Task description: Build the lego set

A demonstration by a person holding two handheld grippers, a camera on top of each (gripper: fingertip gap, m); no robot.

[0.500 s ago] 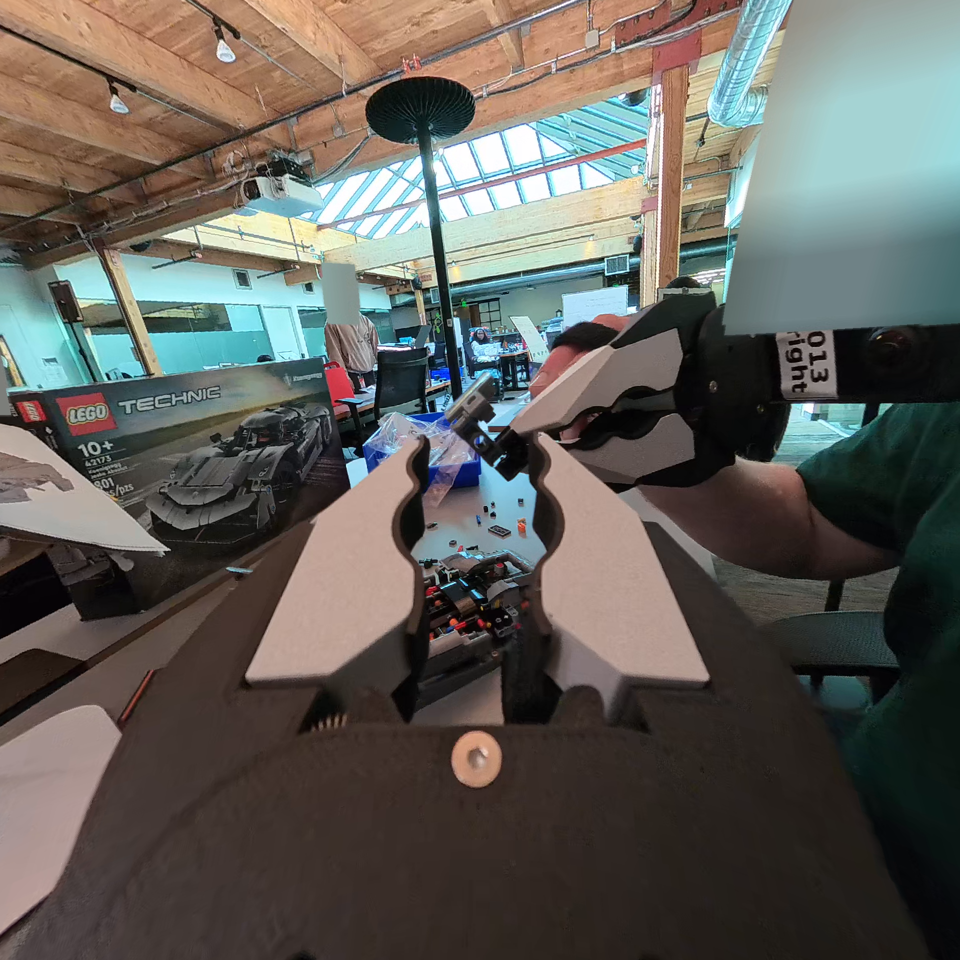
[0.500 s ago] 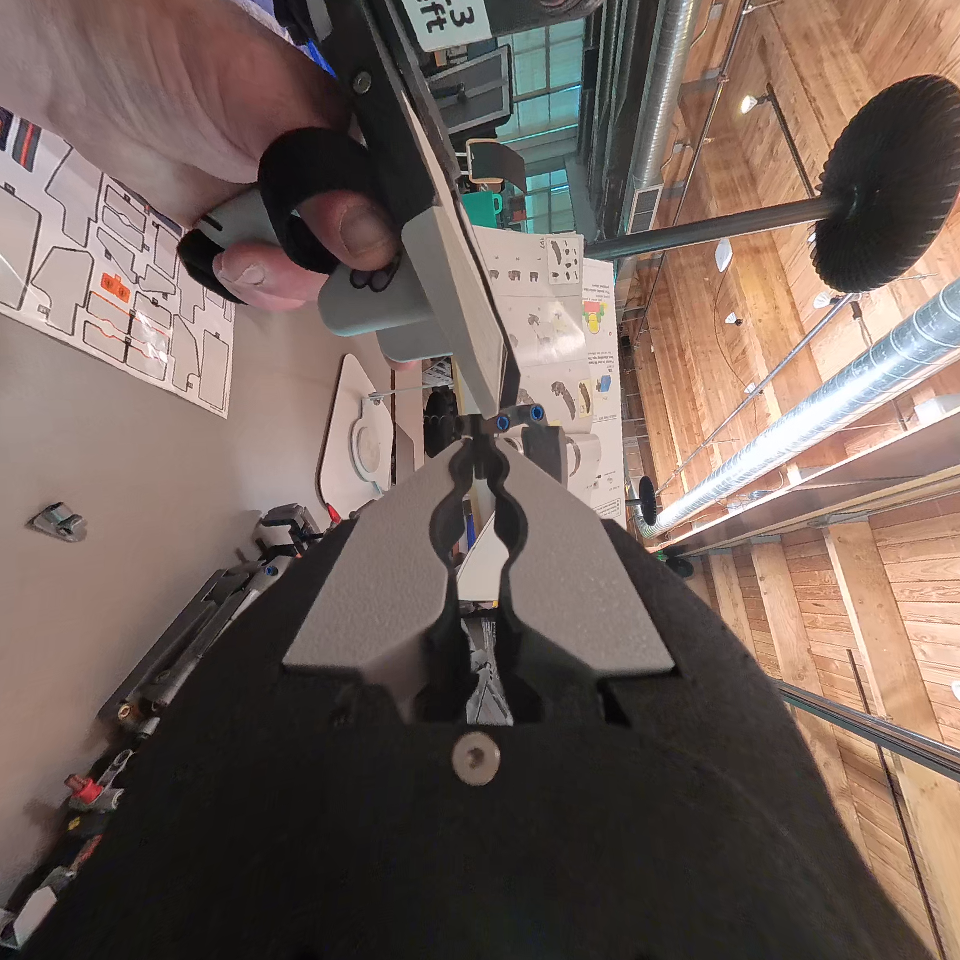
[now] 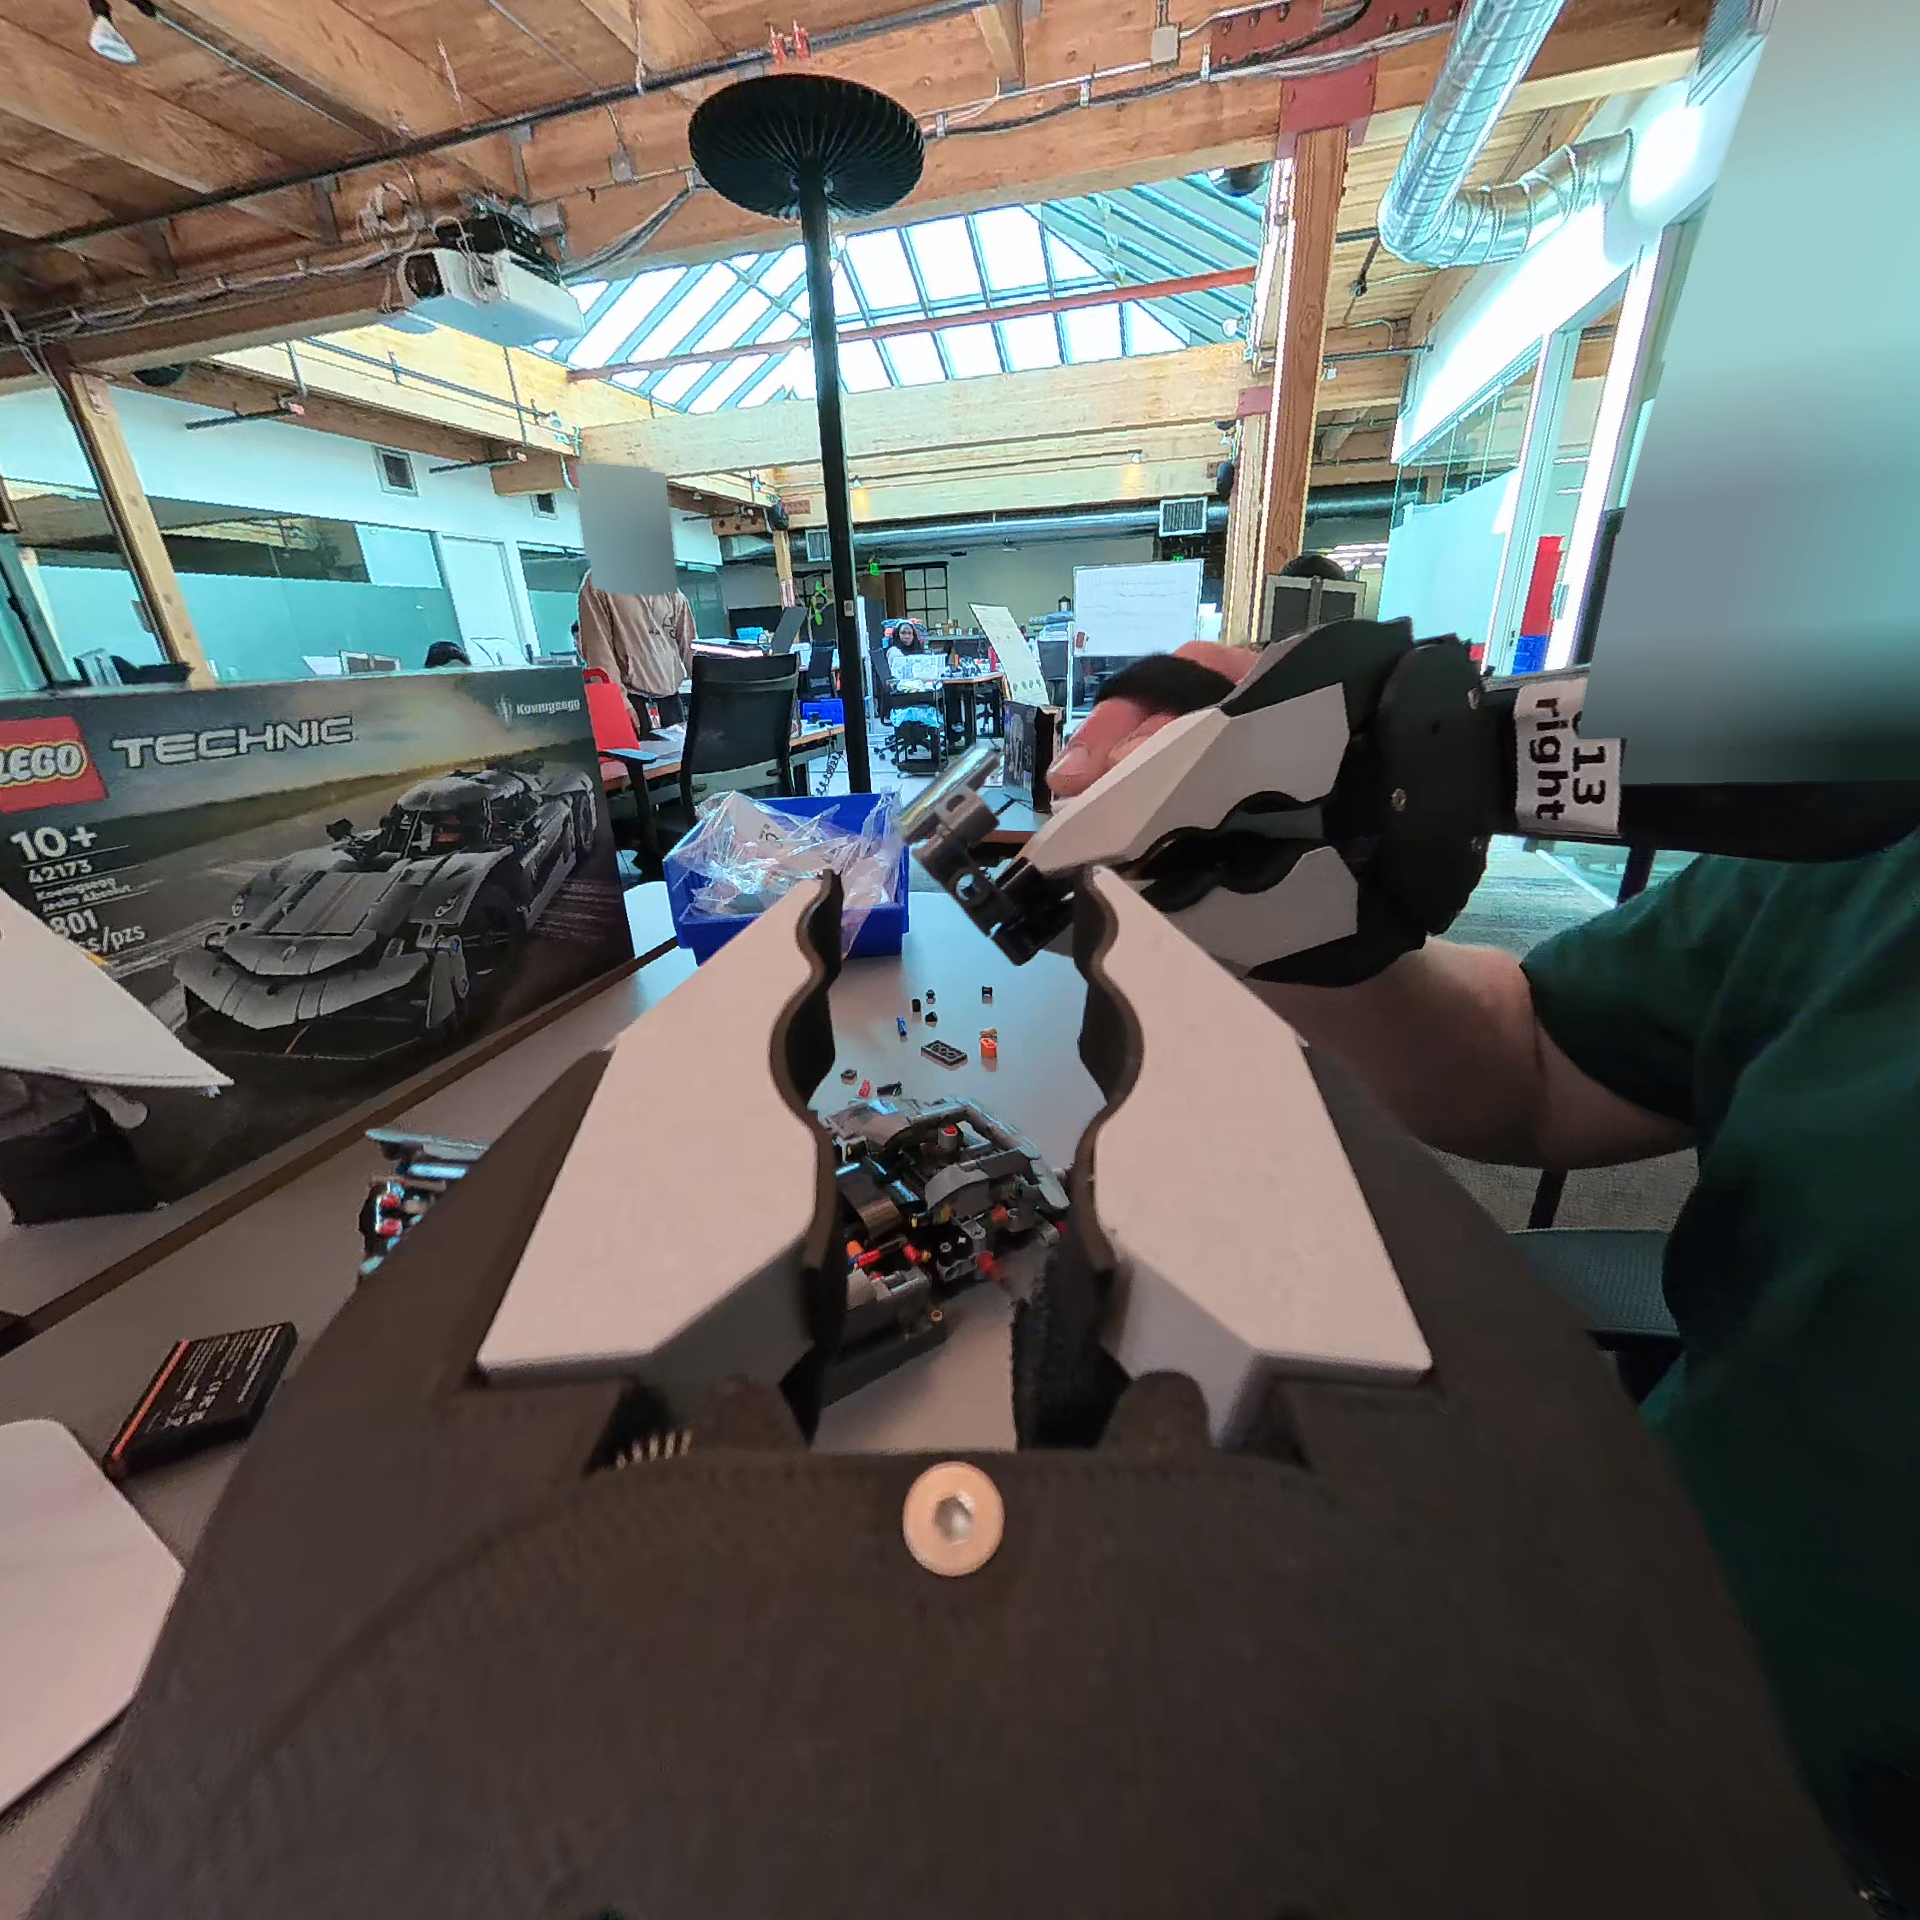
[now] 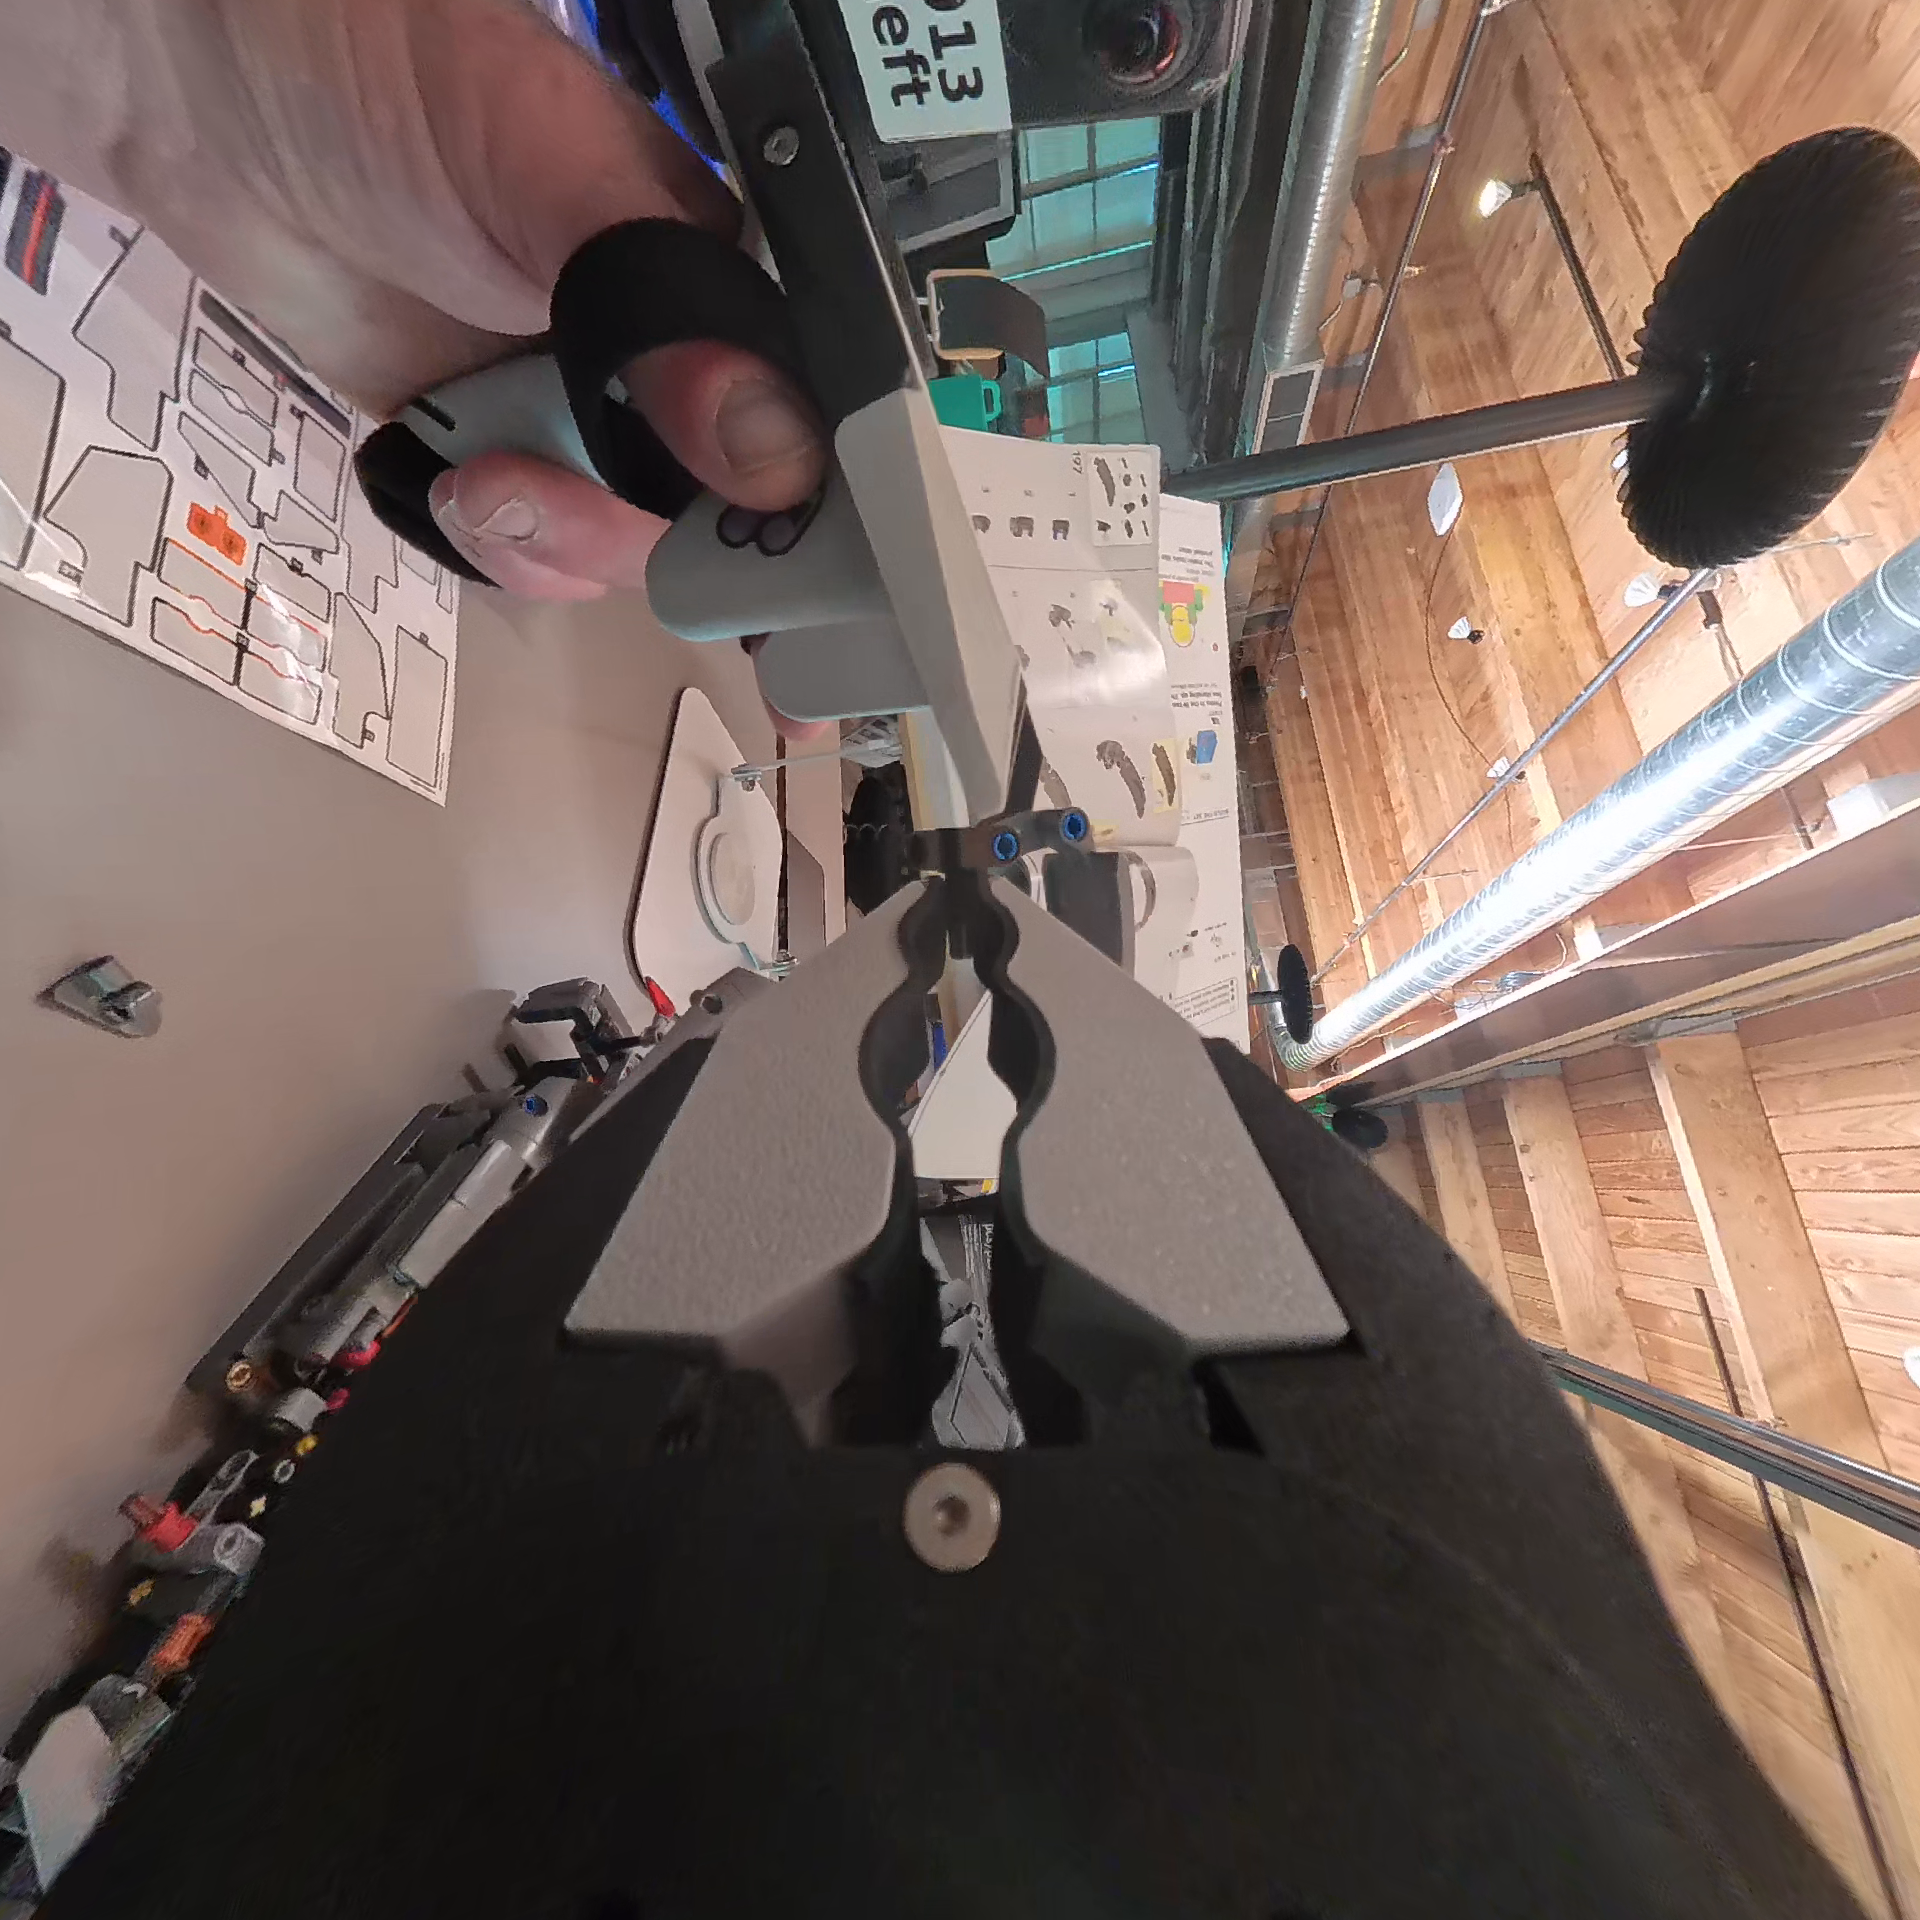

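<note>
Right gripper [image 4: 961, 914] pinches a small dark lego piece [image 3: 977, 862], held up beside the tip of the left gripper [image 3: 951, 914], whose jaws are spread, empty. Partly built car [image 3: 935, 1184] on table below.

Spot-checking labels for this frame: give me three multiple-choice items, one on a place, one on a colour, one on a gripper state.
1. Where is the blue bin?
A. on the table behind the loose small pieces
B. on the floor
C. on top of the set's box

2. What colour are the pin ends on the small assembly in the right gripper?
A. red
B. blue
C. yellow

3. How is the left gripper?
A. shut on a beam
B. shut on nothing
C. open

Key: 1 A, it stands on the tabletop past the scattered bits. 2 B, two blue ends show. 3 C, a wide gap shows between its fingers.
</note>
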